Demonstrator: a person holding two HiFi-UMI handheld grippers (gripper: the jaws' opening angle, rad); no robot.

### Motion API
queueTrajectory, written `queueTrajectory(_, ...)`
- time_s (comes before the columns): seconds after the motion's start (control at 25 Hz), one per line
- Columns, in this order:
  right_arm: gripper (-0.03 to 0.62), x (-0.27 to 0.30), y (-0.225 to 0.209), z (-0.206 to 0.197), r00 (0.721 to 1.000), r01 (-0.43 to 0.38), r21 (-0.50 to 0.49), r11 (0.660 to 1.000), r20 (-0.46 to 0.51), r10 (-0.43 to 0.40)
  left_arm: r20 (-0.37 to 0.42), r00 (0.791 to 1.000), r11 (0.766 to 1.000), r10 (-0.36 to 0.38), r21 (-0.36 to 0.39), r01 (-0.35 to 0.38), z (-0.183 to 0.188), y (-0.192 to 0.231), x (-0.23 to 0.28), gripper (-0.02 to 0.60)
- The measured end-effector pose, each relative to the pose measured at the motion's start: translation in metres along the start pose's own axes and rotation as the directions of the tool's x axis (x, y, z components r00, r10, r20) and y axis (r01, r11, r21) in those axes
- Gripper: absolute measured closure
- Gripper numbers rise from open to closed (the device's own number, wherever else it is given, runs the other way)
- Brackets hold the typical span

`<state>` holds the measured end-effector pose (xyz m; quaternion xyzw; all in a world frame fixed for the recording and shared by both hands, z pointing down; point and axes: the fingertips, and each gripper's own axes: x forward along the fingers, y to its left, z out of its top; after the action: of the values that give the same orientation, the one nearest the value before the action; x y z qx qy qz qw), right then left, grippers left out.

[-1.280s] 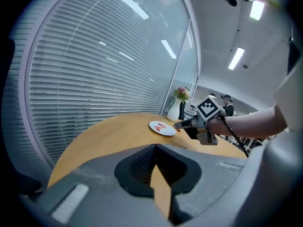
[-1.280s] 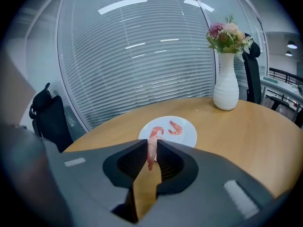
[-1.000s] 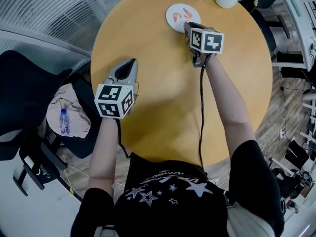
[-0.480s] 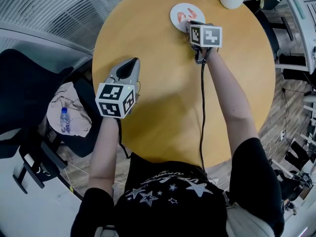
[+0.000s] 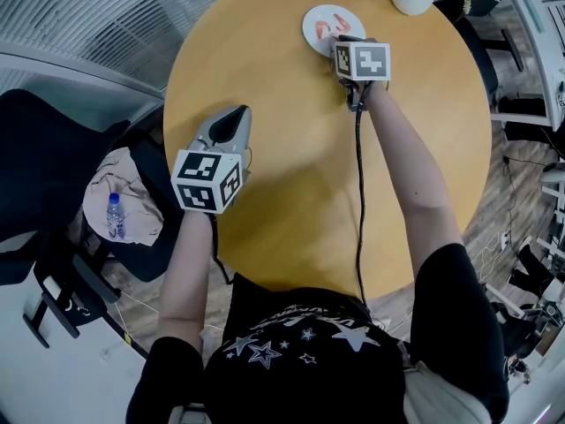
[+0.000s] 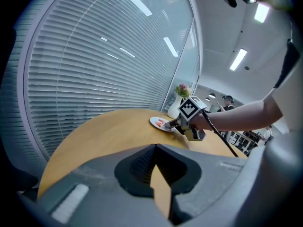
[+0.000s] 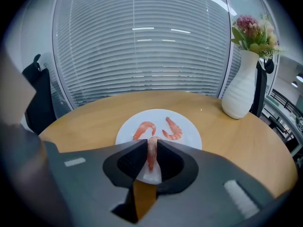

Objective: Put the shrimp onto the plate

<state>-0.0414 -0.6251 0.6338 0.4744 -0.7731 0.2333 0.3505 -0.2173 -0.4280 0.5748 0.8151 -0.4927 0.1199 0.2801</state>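
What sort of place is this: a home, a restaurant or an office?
Probably an office meeting corner: a round wooden table by a curved wall of blinds, strip lights on the ceiling, and a black office chair beside the table.

Near rim of plate [image 5: 311, 25] — behind right gripper [image 5: 340, 42]

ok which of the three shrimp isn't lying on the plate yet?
The shrimp pinched in the right claw; the other two shrimp lie flat on the white plate.
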Motion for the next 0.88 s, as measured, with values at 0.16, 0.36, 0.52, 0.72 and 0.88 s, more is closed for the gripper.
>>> queueTrajectory(0.16, 0.526, 0.002, 0.001, -0.002, 1.000, 0.007, -0.022, 1.000, -0.013, -0.007, -0.001, 1.000, 1.000, -0.002, 0.006, 0.002, 0.000, -0.002, -0.002, 0.580)
queueTrajectory(0.36, 0.525, 0.002, 0.003, 0.001, 1.000, 0.001, -0.034, 0.999, -0.017, -0.001, -0.007, 1.000, 1.000, -0.003, 0.016, 0.003, -0.002, -0.006, -0.006, 0.580)
queueTrajectory(0.52, 0.500, 0.000, 0.006, 0.002, 1.000, -0.014, -0.031, 0.999, -0.014, 0.014, -0.016, 1.000, 0.999, 0.002, 0.038, -0.002, -0.003, -0.007, -0.008, 0.580)
queueTrajectory(0.72, 0.501, -0.008, 0.006, 0.003, 1.000, -0.014, -0.017, 1.000, 0.004, 0.014, -0.006, 1.000, 0.999, 0.008, 0.036, -0.008, 0.000, -0.007, -0.013, 0.580)
queueTrajectory(0.88, 0.502, -0.021, 0.005, 0.006, 1.000, -0.018, -0.015, 1.000, 0.022, 0.018, -0.001, 1.000, 0.999, 0.012, 0.036, -0.012, 0.002, -0.011, -0.019, 0.580)
